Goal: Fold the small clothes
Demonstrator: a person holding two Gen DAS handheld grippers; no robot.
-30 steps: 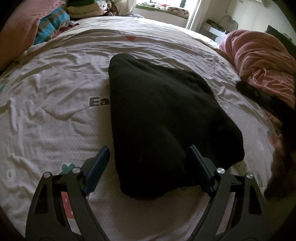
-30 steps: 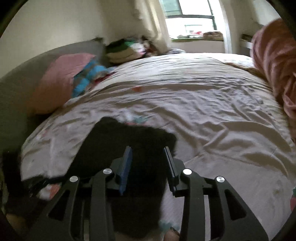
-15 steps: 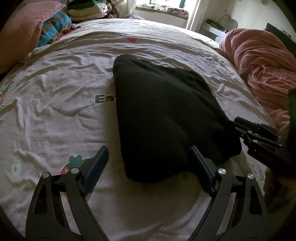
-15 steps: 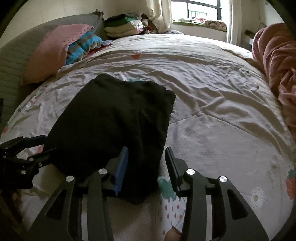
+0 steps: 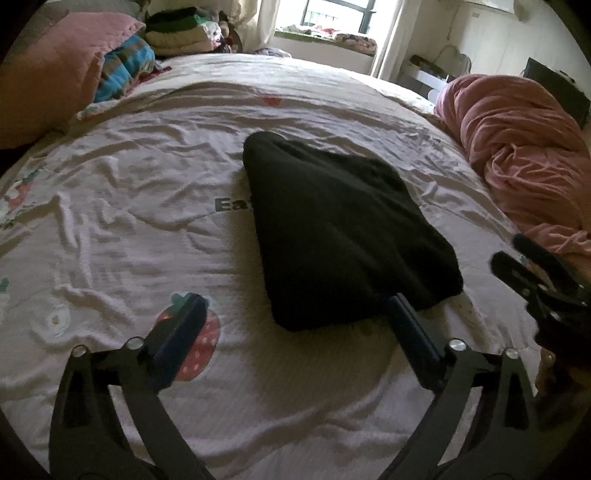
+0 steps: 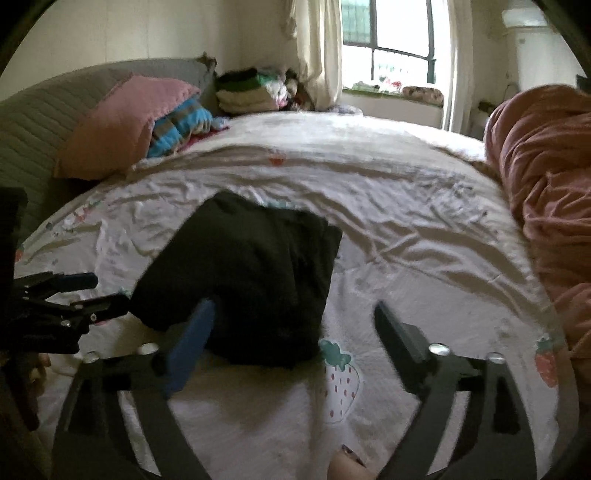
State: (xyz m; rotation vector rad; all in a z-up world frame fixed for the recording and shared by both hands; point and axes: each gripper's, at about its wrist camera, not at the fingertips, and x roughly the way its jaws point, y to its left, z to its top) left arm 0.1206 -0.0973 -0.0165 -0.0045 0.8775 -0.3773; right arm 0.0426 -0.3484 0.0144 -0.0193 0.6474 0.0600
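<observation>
One printed word fragment [image 5: 233, 204], "Ea", beside black garment [image 5: 340, 236].

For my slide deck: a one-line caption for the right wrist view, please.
Right gripper opening, nothing held, before the folded black garment on the strawberry-print bedsheet.

We see the folded black fleece garment [image 5: 340, 236] lying on the wrinkled pale strawberry-print bedspread [image 5: 129, 229] at the centre of the left wrist frame. At the upper left of the frame a soft pink pillow [image 5: 55, 70] sits with a striped blue blanket [image 5: 123, 70] just to its right, and a stack of folded clothes [image 5: 181, 33] behind them. A crumpled pink duvet [image 5: 524, 155] fills the right edge. Our left tool [image 5: 295, 321] sits at the bottom, with the garment's near corner between its opening jaws; our right tool [image 5: 535, 273] enters at the lower right.
</observation>
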